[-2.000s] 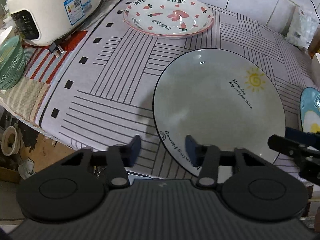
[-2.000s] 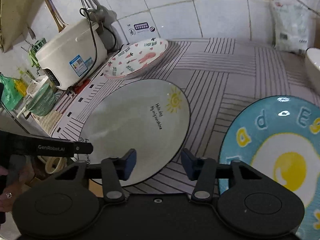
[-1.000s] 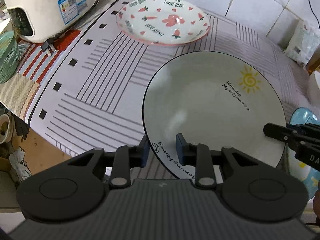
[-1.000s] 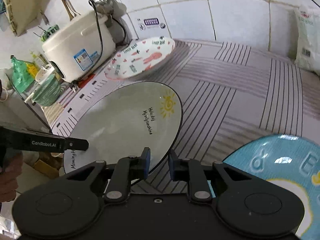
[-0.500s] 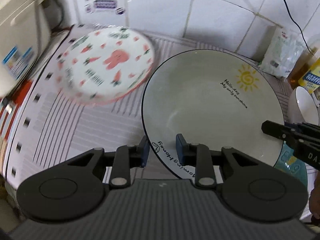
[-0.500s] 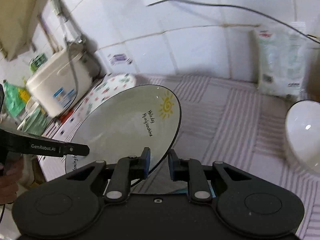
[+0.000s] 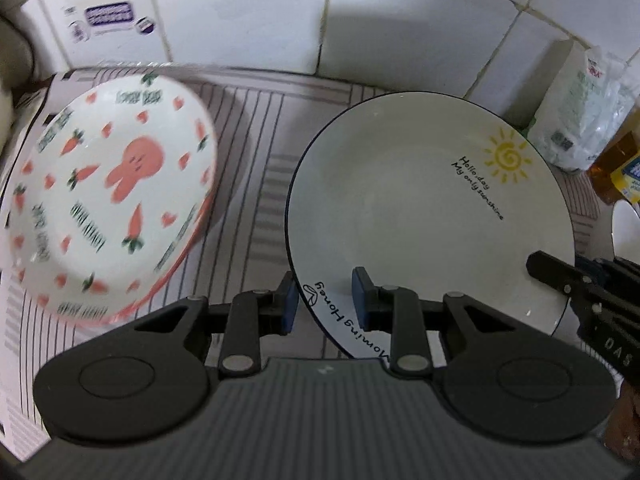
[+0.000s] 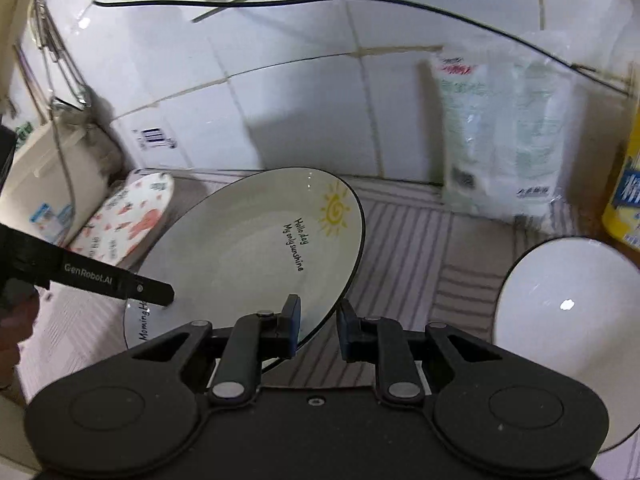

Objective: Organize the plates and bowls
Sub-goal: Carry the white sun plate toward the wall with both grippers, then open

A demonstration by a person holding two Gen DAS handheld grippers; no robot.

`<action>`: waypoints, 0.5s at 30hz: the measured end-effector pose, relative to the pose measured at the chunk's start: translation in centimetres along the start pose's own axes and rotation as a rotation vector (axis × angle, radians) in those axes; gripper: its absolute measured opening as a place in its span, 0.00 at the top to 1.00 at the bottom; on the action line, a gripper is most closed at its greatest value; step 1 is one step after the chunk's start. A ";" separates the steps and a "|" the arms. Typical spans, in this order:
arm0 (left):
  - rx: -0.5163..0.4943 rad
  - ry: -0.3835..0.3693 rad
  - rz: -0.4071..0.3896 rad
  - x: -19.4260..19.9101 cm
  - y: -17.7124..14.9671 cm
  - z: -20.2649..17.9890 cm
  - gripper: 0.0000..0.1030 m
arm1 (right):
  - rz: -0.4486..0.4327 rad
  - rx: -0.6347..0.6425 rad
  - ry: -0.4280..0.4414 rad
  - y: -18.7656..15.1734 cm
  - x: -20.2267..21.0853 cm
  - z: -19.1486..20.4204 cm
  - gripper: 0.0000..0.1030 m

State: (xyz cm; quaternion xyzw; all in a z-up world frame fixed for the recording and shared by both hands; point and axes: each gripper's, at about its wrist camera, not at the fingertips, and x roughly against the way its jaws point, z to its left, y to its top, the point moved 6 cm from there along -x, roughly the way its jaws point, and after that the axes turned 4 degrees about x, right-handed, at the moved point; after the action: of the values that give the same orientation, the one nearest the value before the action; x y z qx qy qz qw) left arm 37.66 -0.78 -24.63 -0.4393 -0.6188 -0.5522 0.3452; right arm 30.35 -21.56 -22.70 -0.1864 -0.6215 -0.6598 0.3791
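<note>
A white sun plate [image 7: 420, 216] with a black rim and a yellow sun is held in the air by both grippers. My left gripper [image 7: 325, 300] is shut on its near left rim. My right gripper [image 8: 318, 328] is shut on its right rim, where the sun plate [image 8: 248, 256] tilts up. The right gripper's fingers [image 7: 560, 272] show at the plate's right edge in the left wrist view. A carrot-and-bunny plate [image 7: 104, 208] rests on the striped cloth to the left, also in the right wrist view [image 8: 124, 220].
A white bowl [image 8: 568, 320] sits at the right. A plastic bag [image 8: 504, 136] leans on the tiled wall behind, with a yellow bottle [image 8: 624, 188] beside it. A rice cooker [image 8: 40, 184] stands far left. A black cable [image 8: 360, 0] runs along the wall.
Both grippers closed on the sun plate's rim and lifted it off the cloth, carrying it toward the back wall. The blue egg plate has left both views.
</note>
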 end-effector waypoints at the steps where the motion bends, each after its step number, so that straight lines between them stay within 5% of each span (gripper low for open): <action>1: -0.003 0.002 0.001 -0.3 0.4 -0.2 0.75 | 0.000 0.007 -0.014 0.1 -0.2 -0.1 0.77; 10: -0.084 0.058 -0.027 -1.2 1.0 -1.9 0.74 | 0.058 0.064 -0.158 0.3 -2.2 -0.1 0.69; 15: -0.070 0.075 -0.028 -0.3 0.4 -2.2 0.69 | 0.079 0.159 -0.217 -0.2 -1.8 1.4 0.54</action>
State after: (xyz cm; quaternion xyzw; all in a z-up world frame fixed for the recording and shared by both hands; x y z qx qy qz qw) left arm 37.96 -2.99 -24.40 -0.4216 -0.5917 -0.5944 0.3448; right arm 31.00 -19.77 -23.91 -0.2502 -0.7012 -0.5691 0.3490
